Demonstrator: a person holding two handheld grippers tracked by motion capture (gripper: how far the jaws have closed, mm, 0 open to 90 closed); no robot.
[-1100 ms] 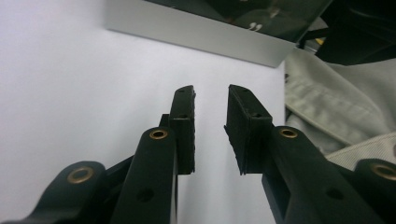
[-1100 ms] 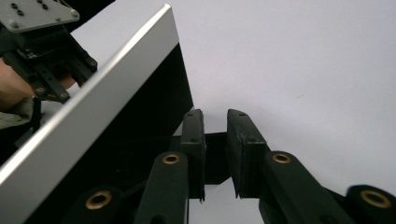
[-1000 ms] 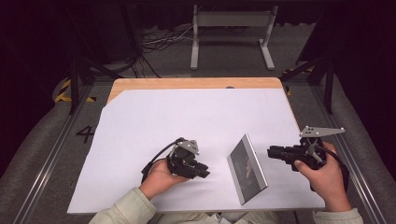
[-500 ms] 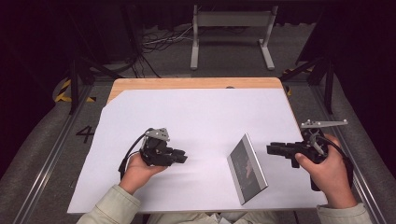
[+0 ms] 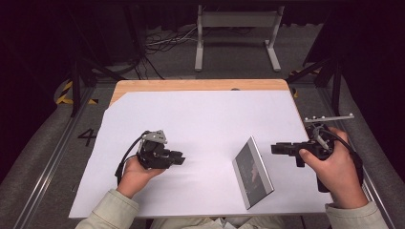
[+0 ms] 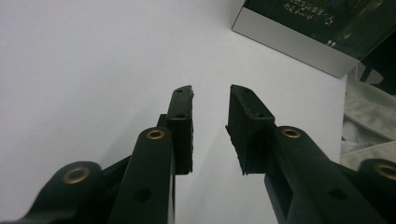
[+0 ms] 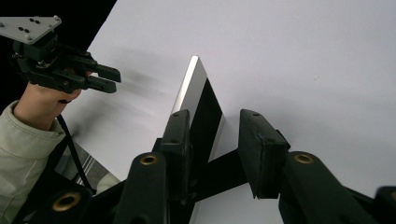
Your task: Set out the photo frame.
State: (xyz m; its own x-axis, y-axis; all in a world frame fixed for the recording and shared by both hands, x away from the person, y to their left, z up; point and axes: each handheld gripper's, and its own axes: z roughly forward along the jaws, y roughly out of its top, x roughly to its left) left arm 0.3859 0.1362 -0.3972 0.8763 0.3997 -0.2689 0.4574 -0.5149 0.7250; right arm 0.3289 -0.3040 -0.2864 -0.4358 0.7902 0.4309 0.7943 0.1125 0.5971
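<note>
left gripper (image 5: 177, 158) shifted left; flat silver-edged dark box (image 5: 253, 172).

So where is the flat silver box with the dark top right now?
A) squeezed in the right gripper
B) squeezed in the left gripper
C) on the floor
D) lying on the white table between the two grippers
D: the box lies flat on the white table, with the left gripper and right gripper on either side, both apart from it.
</note>
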